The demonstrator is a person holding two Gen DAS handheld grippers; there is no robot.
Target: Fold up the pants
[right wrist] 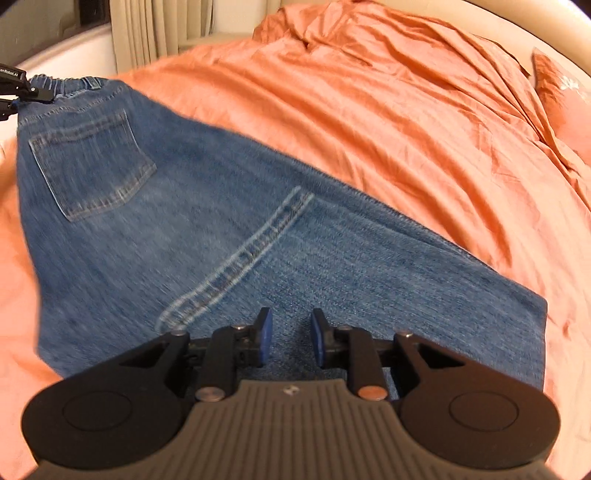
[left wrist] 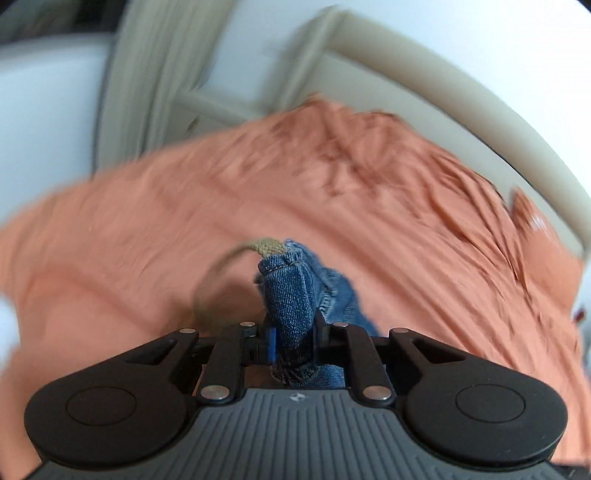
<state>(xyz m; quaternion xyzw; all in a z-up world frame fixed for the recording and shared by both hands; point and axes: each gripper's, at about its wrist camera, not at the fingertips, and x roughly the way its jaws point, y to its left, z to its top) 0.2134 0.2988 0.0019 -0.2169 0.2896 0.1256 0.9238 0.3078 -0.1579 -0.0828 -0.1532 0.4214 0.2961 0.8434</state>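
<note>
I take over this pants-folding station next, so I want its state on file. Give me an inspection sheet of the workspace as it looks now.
Surface: bed with a wrinkled orange sheet.
Job's things: blue jeans spread on the sheet, back pocket facing up, elastic waistband at the far left.
Clutter: orange pillow at the far right; nothing else seen.
Grippers: left gripper shut on a bunched fold of denim; right gripper low over the leg end, denim between its blue pads, grip unclear.
Cables: nothing seen; a tan drawstring pokes from the held denim.
Surroundings: beige curtain, light wall, padded beige bed frame.
</note>
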